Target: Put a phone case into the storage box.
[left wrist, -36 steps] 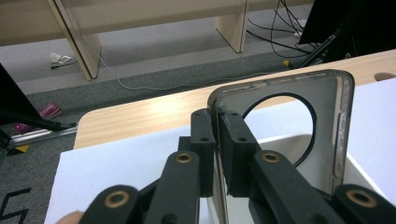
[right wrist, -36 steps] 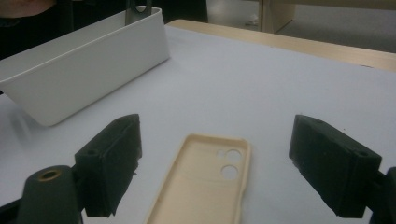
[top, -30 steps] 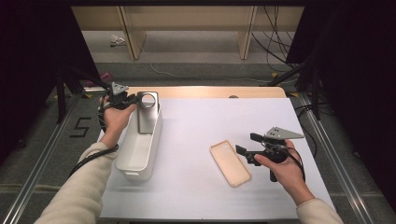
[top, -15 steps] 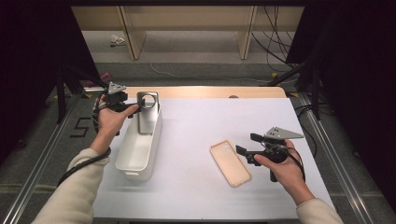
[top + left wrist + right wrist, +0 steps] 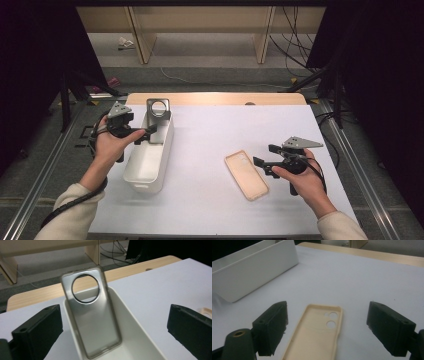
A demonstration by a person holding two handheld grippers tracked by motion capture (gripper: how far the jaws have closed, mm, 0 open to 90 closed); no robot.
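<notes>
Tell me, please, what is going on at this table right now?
A person is sorting phone cases with a gripper in each hand. The left gripper has just been opening its jaws and now has nothing between them; the grey phone case stands leaning against the far end wall inside the white bin. The right gripper is open and sits right beside the beige phone case, which lies flat on the white table, inside face up, not yet gripped.

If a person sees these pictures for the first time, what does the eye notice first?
Probably the grey phone case with a round hole, leaning upright at the far end of the white bin, left on the table. Next the beige phone case lying flat, right of centre, before the open right gripper.
</notes>
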